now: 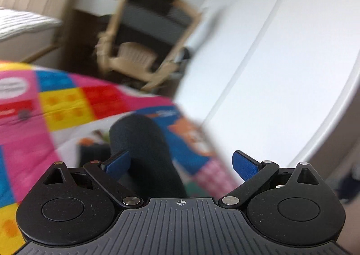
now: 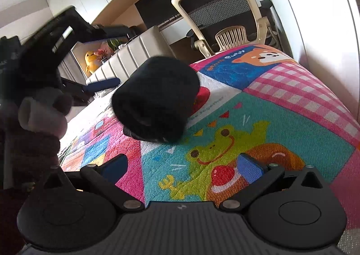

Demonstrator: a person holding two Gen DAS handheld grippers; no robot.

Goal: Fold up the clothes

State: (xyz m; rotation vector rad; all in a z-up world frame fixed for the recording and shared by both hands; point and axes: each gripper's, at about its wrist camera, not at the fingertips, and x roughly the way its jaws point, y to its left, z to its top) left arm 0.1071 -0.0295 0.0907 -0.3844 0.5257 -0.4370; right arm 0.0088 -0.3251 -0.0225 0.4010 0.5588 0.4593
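My work surface is a mat (image 2: 281, 120) printed in bright cartoon patches. Right under my right claw (image 2: 183, 166) and between its spread fingers sits the green frog patch; past my right finger runs pink gingham, and farther ahead a blue patch with an orange dog. A dark folded garment (image 2: 155, 99) lies on the mat, ahead of that claw and a little left, resting across the white and teal patches. From my left claw (image 1: 181, 165) the same garment (image 1: 144, 153) lies just ahead, beside the left finger, with the mat (image 1: 67, 102) blurred: pink, yellow and red squares to the left.
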